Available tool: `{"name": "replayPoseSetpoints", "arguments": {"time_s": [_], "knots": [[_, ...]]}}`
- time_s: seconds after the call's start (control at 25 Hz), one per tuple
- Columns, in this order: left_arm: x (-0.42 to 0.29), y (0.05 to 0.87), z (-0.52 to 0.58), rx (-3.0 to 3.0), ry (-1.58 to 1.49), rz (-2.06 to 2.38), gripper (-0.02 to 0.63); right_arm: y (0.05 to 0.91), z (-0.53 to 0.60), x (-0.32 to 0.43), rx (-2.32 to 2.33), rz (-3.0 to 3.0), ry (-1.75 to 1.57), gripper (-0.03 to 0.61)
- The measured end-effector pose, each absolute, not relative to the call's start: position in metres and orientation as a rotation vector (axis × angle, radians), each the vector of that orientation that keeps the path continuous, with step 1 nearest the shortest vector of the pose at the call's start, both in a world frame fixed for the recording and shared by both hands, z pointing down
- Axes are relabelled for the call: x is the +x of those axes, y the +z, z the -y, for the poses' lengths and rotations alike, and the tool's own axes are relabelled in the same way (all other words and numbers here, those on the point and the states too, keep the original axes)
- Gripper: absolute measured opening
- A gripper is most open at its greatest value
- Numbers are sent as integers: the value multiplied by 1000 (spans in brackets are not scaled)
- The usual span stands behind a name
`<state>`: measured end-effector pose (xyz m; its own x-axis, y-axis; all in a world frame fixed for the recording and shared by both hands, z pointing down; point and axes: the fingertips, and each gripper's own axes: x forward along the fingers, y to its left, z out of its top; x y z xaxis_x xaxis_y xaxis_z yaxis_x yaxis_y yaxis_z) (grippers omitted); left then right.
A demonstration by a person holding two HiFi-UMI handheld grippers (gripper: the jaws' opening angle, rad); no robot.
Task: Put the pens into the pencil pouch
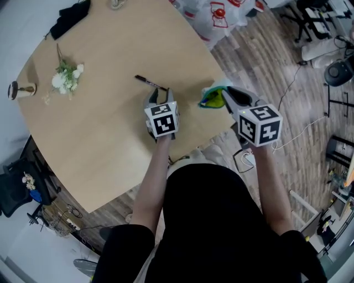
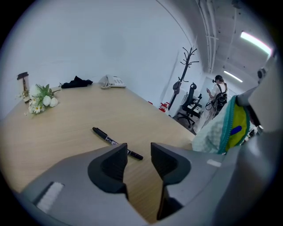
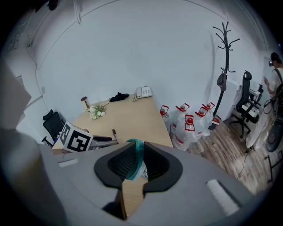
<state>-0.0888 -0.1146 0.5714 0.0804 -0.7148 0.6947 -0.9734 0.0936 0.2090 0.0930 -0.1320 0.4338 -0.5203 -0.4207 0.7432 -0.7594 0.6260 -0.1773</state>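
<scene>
A black pen (image 1: 149,82) lies on the round wooden table (image 1: 99,127), just beyond my left gripper (image 1: 160,98). In the left gripper view the pen (image 2: 116,142) runs slantwise, its near end right in front of the open jaws (image 2: 139,154); nothing is between the pads. My right gripper (image 1: 228,95) holds up the pencil pouch (image 1: 213,98) at the table's right edge. The pouch is white and teal with a yellow-green inside, its mouth open (image 2: 230,128). In the right gripper view the pads (image 3: 140,162) pinch the pouch's teal rim (image 3: 139,152).
A small bunch of white flowers (image 1: 67,76) and a little stand (image 1: 21,89) lie at the table's left. A black cloth (image 1: 69,16) and a telephone (image 2: 112,81) sit at the far side. Water bottles (image 3: 188,121) and a coat stand (image 3: 223,66) stand on the floor beyond the table.
</scene>
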Motion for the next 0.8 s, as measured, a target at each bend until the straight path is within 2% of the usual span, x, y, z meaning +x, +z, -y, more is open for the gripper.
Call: {"name": "replayPoseSetpoints", "arguments": {"time_s": [0.8], "knots": [[-97, 605, 129, 1581, 471, 1707, 169, 432, 131, 97, 980, 2145, 686, 61]]}}
